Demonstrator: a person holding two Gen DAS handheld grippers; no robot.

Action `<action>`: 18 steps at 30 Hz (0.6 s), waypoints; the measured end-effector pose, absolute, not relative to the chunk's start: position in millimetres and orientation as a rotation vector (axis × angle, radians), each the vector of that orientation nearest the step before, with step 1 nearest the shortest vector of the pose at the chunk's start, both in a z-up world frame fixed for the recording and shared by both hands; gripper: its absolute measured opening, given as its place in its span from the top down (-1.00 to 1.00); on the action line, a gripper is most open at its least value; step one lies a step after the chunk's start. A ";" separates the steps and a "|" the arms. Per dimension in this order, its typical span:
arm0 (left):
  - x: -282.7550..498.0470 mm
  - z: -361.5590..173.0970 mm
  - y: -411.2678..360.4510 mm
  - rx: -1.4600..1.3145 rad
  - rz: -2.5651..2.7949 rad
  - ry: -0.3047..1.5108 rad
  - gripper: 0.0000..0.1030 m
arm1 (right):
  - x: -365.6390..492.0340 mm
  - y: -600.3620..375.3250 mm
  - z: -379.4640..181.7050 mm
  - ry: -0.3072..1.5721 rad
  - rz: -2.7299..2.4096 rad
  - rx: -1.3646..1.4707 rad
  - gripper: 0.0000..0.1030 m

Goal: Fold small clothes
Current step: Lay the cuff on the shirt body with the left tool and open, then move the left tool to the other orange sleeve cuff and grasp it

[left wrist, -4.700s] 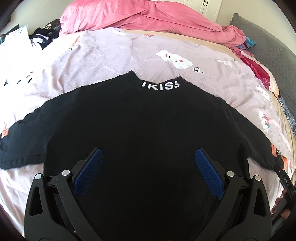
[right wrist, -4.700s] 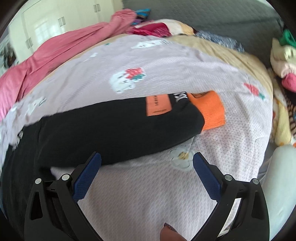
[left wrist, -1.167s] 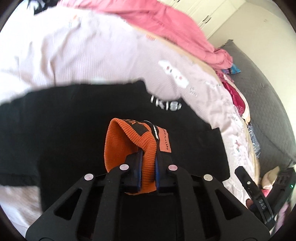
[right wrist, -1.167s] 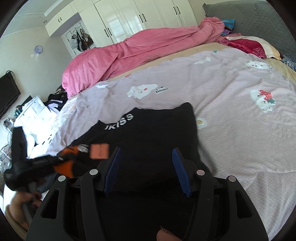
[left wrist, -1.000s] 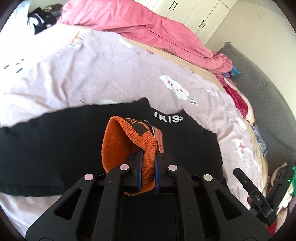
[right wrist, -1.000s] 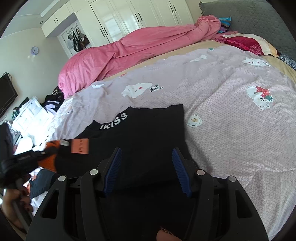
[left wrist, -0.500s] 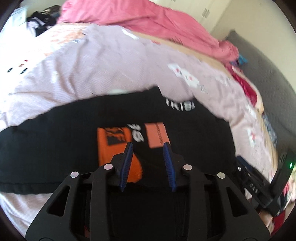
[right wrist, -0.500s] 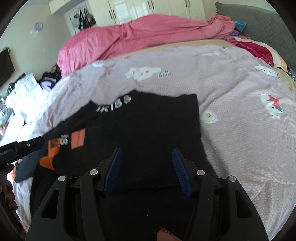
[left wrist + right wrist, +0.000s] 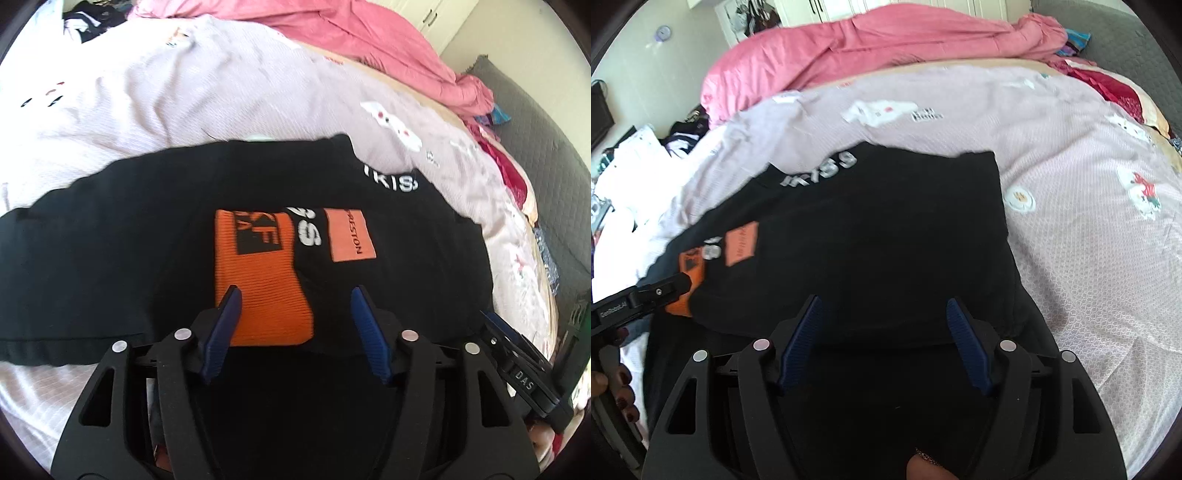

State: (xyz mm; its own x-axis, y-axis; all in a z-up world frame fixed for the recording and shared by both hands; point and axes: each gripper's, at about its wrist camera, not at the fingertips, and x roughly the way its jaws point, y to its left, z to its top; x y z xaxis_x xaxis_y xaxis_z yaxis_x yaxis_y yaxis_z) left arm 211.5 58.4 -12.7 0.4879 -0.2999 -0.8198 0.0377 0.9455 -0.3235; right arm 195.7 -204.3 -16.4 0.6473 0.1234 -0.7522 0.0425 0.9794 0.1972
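Sweater lying flat on bedsheet, collar pointing away from me, orange cuff folded across chest. I'm holding left gripper and right gripper half open, gripping nothing.

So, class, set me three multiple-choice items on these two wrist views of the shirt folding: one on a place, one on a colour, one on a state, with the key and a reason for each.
1. Where does the orange cuff lie?
A. on the pink duvet
B. on top of the black shirt
C. on the floor

2. What colour are the collar letters?
A. white
B. yellow
C. red

3. How is the left claw?
A. shut on the cuff
B. shut on the collar
C. open, holding nothing

Key: 1 B, the folded-in sleeve end rests on the shirt's body. 2 A, they read white against the black fabric. 3 C, the blue fingers stand apart with the cuff lying flat between and beyond them.
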 end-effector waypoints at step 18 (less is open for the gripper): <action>156.0 26.7 139.0 -0.311 -0.033 0.904 -0.80 | 174.3 -130.0 40.4 0.739 0.202 0.166 -0.91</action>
State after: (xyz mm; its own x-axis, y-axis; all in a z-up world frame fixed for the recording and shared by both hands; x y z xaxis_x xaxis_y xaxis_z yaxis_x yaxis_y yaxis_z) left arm 156.0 139.0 26.7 0.6208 -0.1582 -0.7678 -0.1024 0.9547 -0.2794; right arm 174.3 -130.0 40.4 0.7216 0.2400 -0.6493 -0.1233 0.9675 0.2206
